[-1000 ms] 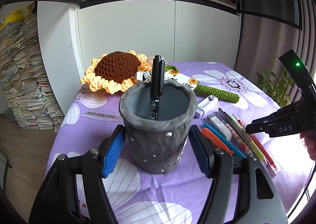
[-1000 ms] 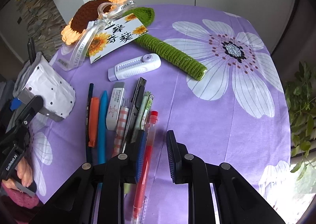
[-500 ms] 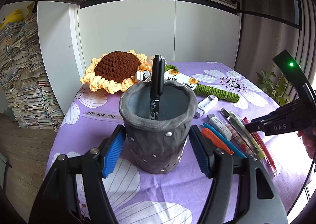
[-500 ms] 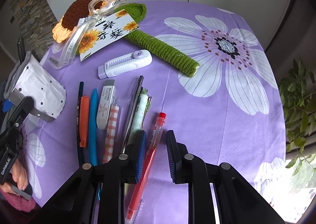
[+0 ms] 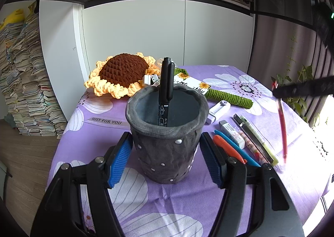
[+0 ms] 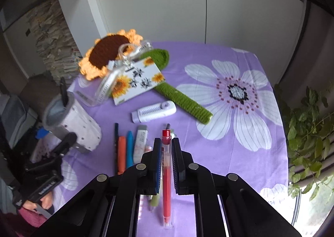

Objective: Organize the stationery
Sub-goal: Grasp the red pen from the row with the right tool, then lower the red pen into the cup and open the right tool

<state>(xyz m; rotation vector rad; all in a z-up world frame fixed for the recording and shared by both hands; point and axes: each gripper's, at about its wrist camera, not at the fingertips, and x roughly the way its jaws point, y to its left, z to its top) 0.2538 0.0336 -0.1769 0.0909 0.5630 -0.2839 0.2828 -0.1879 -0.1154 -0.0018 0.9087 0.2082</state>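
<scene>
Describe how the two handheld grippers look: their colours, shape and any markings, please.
Both are black plastic frames with silver round bolts at the joints. The left gripper has two fingers lined with ribbed blue pads. The right gripper has the same black frame, with blue visible on one inner pad. Seen from the right wrist view, the left gripper's body carries white lettering, too blurred to read. From the left wrist view, a green light glows on the right gripper.

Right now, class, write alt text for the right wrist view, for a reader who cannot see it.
The right gripper is shut on a red pen, lifted above a purple flowered tablecloth. More pens and an eraser lie in a row at left, near a grey pen holder with a crocheted sunflower behind.
</scene>
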